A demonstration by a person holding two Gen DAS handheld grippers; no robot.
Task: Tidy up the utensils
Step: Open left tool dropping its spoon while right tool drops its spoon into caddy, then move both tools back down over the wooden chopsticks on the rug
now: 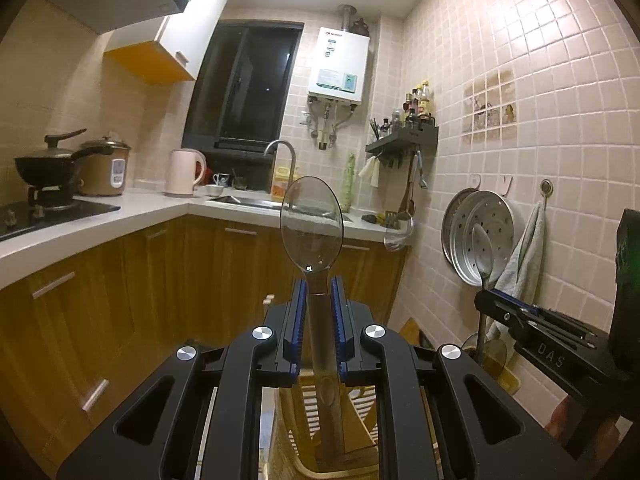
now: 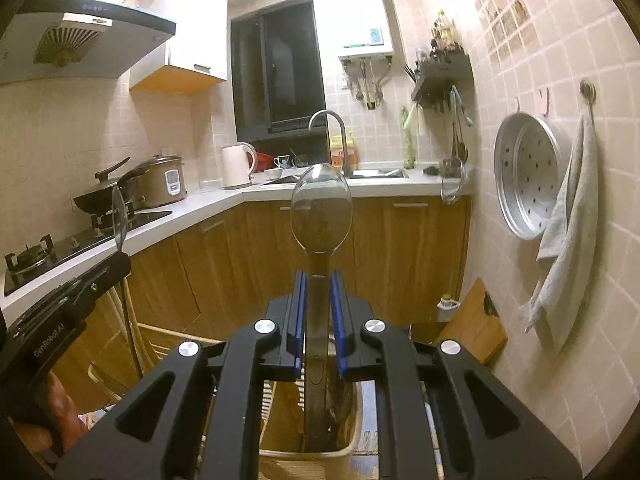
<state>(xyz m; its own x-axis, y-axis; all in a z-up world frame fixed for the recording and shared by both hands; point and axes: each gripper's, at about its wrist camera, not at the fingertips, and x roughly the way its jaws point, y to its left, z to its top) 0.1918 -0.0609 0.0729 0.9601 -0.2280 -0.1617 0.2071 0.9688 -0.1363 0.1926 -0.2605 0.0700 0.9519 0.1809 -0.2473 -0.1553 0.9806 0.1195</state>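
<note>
A: Your left gripper (image 1: 319, 292) has its blue-padded jaws clamped on the handle of a clear smoky plastic spoon (image 1: 311, 226). Bowl up, upright, well above the counter line.

B: And your right gripper (image 2: 319, 286)?

A: Same state: jaws pressed on the handle of a second clear plastic spoon (image 2: 321, 216), bowl up. Its lower end reaches into the beige slatted plastic holder (image 2: 280, 412) below.

B: The left spoon's handle also hangs over a holder compartment (image 1: 344, 432). Whether it touches the bottom, you cannot tell.
</note>
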